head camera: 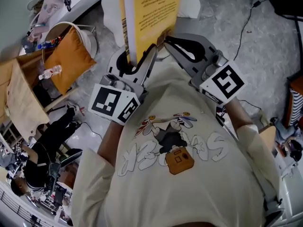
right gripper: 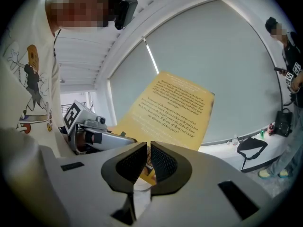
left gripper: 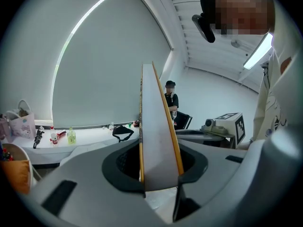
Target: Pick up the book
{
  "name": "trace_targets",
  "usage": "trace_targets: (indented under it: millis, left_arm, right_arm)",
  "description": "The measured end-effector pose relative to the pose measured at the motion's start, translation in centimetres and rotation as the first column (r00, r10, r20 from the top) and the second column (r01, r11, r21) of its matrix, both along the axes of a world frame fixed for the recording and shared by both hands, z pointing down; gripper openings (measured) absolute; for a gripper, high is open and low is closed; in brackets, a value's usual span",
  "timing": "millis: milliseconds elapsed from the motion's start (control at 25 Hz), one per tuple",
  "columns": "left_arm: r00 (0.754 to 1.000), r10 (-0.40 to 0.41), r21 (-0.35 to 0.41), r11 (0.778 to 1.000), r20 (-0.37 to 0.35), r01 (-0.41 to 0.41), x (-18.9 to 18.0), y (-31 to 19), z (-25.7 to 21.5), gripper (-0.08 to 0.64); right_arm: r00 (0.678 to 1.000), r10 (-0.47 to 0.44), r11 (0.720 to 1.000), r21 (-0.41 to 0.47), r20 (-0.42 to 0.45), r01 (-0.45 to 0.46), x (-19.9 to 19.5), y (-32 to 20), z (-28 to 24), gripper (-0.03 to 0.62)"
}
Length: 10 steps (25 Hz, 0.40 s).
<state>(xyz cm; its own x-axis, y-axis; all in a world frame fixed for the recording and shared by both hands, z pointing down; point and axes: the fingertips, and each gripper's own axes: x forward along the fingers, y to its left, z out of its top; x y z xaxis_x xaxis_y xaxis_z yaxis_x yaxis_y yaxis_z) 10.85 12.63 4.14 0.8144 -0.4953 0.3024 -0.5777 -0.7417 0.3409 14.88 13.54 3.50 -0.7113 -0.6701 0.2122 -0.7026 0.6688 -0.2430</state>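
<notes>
**Cream T-shirt, two grey hand-held grippers**

The person wears a cream short-sleeved T-shirt (head camera: 156, 188) with a chest print (head camera: 173, 148): a cartoon figure in black and orange among rounded, white-outlined letters. The left gripper (head camera: 139, 56) and the right gripper (head camera: 166, 40) have smooth light-grey shells with dark rectangular slots. Their black pads (right gripper: 163, 162) are cross-hatched and set in black surrounds. Each gripper carries a white cube with black square markers, the left cube (head camera: 113, 103) and the right cube (head camera: 226, 82).
</notes>
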Motion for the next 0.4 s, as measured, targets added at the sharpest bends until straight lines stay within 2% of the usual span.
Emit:
trace_targets:
  millis: [400]
  left_arm:
    - [1.000,0.022,-0.008,1.000,-0.002,-0.022,0.37,0.11,0.24,0.143]
  right_arm:
    - [0.999,0.036,0.999,0.002,0.010,-0.036,0.63,-0.49,-0.30,0.040]
